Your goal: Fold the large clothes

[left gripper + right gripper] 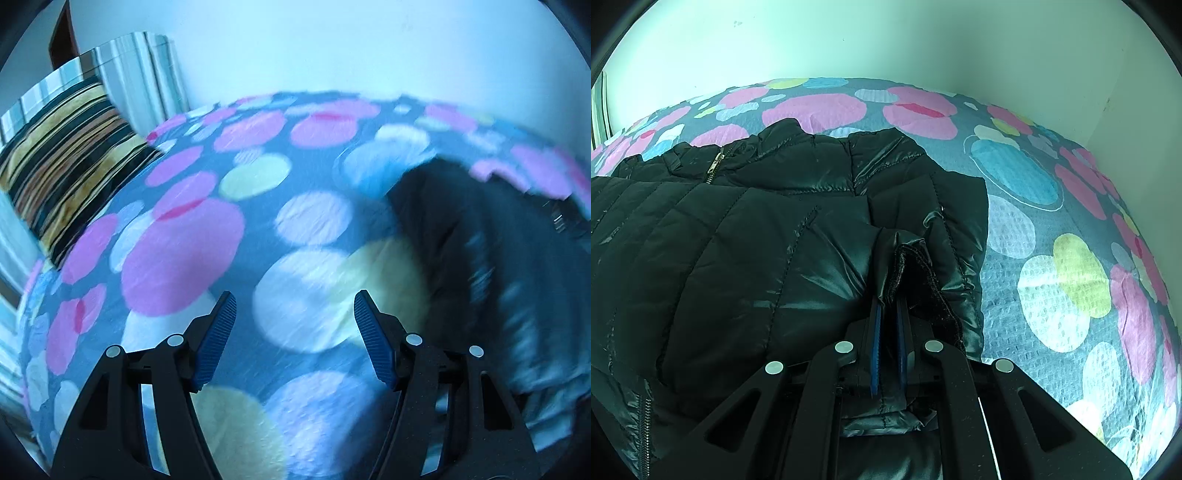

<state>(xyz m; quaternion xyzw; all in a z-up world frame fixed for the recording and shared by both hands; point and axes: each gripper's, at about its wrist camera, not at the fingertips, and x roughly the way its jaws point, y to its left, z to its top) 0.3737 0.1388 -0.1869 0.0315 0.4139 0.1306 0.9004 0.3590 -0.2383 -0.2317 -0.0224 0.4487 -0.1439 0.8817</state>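
A black quilted puffer jacket (746, 236) lies spread on the spotted bed cover (1052, 258), its zip running to the collar at upper left. My right gripper (888, 301) is shut on a fold of the jacket's sleeve cuff (908, 266), the fabric pinched between the blue pads. In the left wrist view the jacket (461, 236) shows as a dark blurred mass at the right. My left gripper (295, 302) hangs open over bare bed cover (177, 251), left of the jacket, with nothing between its fingers.
A striped pillow (66, 166) leans at the bed's left end, with a striped curtain (144, 77) behind it. A pale wall (886, 40) runs along the bed's far edge and turns a corner at the right.
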